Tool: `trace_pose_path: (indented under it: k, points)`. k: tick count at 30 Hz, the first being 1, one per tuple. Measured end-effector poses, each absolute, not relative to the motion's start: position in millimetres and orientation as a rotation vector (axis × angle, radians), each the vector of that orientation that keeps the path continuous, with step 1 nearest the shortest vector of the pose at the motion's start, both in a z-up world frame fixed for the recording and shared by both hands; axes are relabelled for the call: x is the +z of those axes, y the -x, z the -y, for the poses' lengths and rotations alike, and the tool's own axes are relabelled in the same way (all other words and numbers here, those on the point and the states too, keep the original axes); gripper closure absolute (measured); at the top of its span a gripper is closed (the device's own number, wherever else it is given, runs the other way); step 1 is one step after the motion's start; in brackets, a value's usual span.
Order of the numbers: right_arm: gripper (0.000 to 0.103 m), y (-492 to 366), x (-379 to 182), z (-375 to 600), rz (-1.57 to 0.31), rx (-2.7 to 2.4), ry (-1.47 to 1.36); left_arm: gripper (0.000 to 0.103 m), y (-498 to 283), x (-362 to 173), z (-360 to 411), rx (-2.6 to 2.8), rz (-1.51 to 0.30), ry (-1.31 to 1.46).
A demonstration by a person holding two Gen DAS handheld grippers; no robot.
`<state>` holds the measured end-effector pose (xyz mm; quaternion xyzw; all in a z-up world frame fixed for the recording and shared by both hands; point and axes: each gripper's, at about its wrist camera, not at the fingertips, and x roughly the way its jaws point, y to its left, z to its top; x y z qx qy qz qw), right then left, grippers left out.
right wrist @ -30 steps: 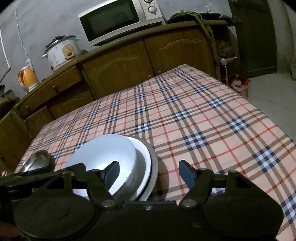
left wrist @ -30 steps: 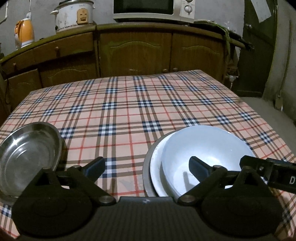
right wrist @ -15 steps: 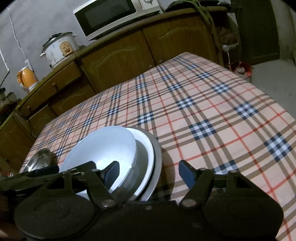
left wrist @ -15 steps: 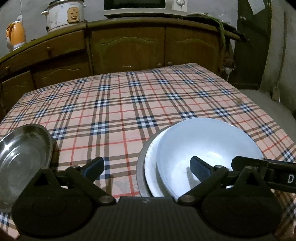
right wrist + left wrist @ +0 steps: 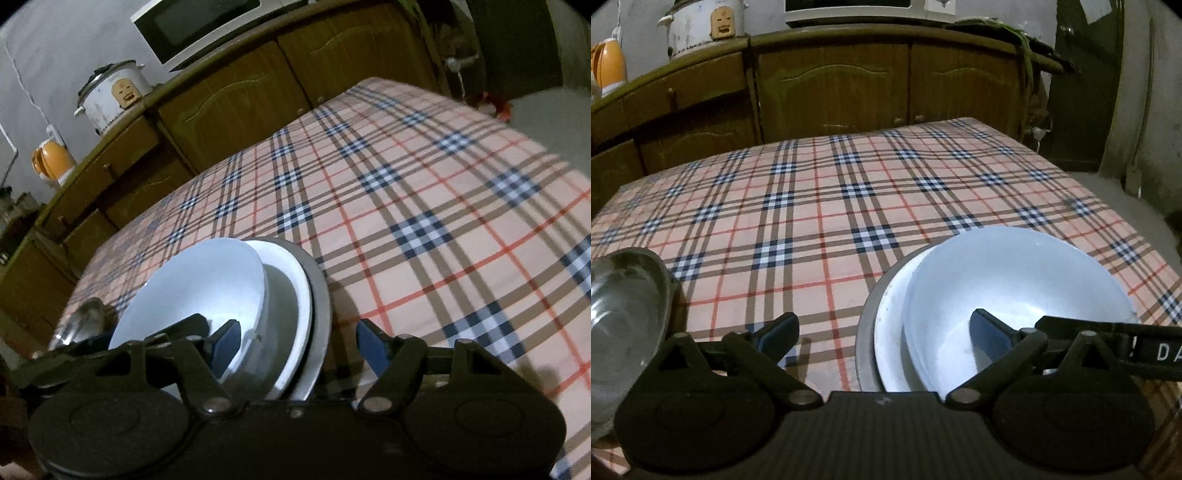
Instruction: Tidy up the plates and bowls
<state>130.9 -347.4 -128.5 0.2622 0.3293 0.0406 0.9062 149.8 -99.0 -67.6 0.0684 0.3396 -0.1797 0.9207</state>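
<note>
A white bowl [image 5: 1008, 280] sits in a white plate [image 5: 890, 332] on a grey metal plate [image 5: 866, 328], stacked on the plaid table. My left gripper [image 5: 882, 332] is open, its right finger inside the bowl, its left finger outside the stack. A steel bowl [image 5: 624, 314] lies at the left. In the right wrist view the stack [image 5: 207, 288] looks tilted; my right gripper [image 5: 295, 343] is open and straddles the stack's right rim. The steel bowl [image 5: 79, 325] shows at far left.
The plaid tablecloth [image 5: 849, 192] covers the table. Wooden cabinets [image 5: 831, 85] stand behind it with a rice cooker [image 5: 705, 26], a microwave [image 5: 199, 22] and an orange kettle [image 5: 51, 162]. The table's right edge drops to the floor [image 5: 546, 122].
Both grippers have moved in closer and lower over the stack. The right wrist view has tilted, and its jaws now straddle the stack's rim.
</note>
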Motion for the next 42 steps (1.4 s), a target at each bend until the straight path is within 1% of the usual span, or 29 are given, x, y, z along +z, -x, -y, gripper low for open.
trace_pose_path:
  k: [2,4,5,6,7,8,10,14,16,22,42]
  points:
    - [0.019,-132,-130,348,-0.669,0.099,-0.553,0.003,-152,-68,98,-0.379,-0.705,-0.116]
    - [0.019,-132,-131,349,-0.663,0.109,-0.565,0.008,-153,-69,98,-0.396,-0.701,-0.103]
    - [0.024,-132,-132,349,-0.659,0.121,-0.574,0.011,-153,-69,97,-0.414,-0.702,-0.090]
    - [0.037,-133,-133,350,-0.656,0.149,-0.598,0.019,-153,-69,98,-0.433,-0.700,-0.082]
    - [0.041,-133,-133,350,-0.653,0.179,-0.620,0.030,-152,-68,99,-0.453,-0.696,-0.077]
    - [0.042,-133,-132,349,-0.648,0.175,-0.616,0.036,-151,-67,101,-0.470,-0.689,-0.076]
    - [0.046,-133,-132,349,-0.647,0.173,-0.606,0.036,-148,-67,104,-0.467,-0.683,-0.081]
    - [0.049,-133,-130,347,-0.645,0.157,-0.596,0.038,-145,-66,106,-0.454,-0.686,-0.077]
    - [0.049,-131,-130,348,-0.649,0.149,-0.600,0.039,-143,-65,107,-0.454,-0.684,-0.084]
    - [0.049,-124,-125,351,-0.645,0.149,-0.599,0.040,-139,-58,105,-0.453,-0.682,-0.080]
    - [0.049,-72,-69,341,-0.544,0.192,-0.569,0.040,-90,-6,92,-0.439,-0.567,-0.095]
